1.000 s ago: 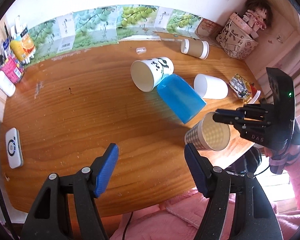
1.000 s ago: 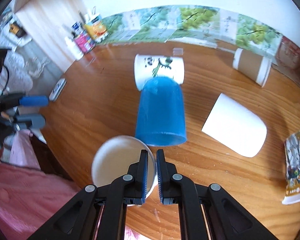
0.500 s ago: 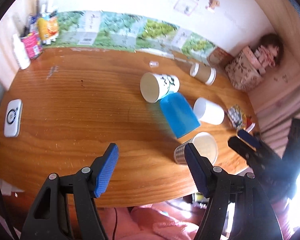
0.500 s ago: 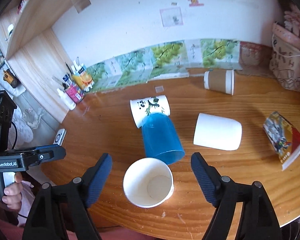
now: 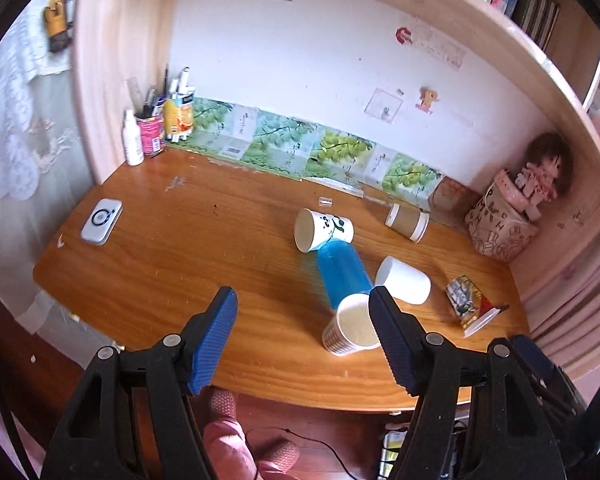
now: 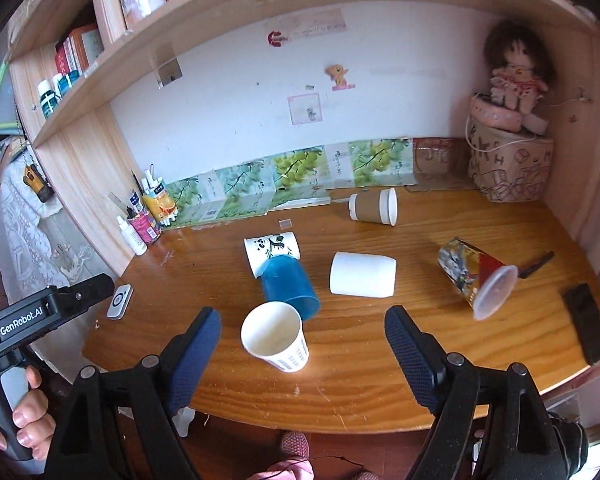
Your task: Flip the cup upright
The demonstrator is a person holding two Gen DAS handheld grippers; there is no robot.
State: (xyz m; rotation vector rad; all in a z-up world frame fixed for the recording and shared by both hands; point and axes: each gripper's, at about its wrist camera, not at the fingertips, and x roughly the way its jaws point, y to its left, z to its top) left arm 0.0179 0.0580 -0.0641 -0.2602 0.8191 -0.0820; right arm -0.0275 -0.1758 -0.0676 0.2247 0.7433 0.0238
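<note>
A checked paper cup [image 6: 275,337] stands upright near the table's front edge; it also shows in the left wrist view [image 5: 350,331]. Behind it a blue cup [image 6: 288,285] lies on its side against a panda-print cup [image 6: 272,249]. A white cup [image 6: 363,274], a brown-sleeved cup [image 6: 374,207] and a printed cup [image 6: 475,275] also lie on their sides. My right gripper [image 6: 302,358] is open and empty, pulled back above the front edge. My left gripper [image 5: 303,338] is open and empty, also back from the table.
The wooden table [image 6: 380,376] is curved at the front. A white device [image 5: 101,221] lies at its left. Bottles and a pen tin [image 5: 152,134] stand at the back left. A doll on a printed box [image 6: 510,160] sits back right. A black phone [image 6: 586,322] lies right.
My right gripper let go of the checked cup, which now stands upright, and opened wide. Both grippers drew back and up from the table.
</note>
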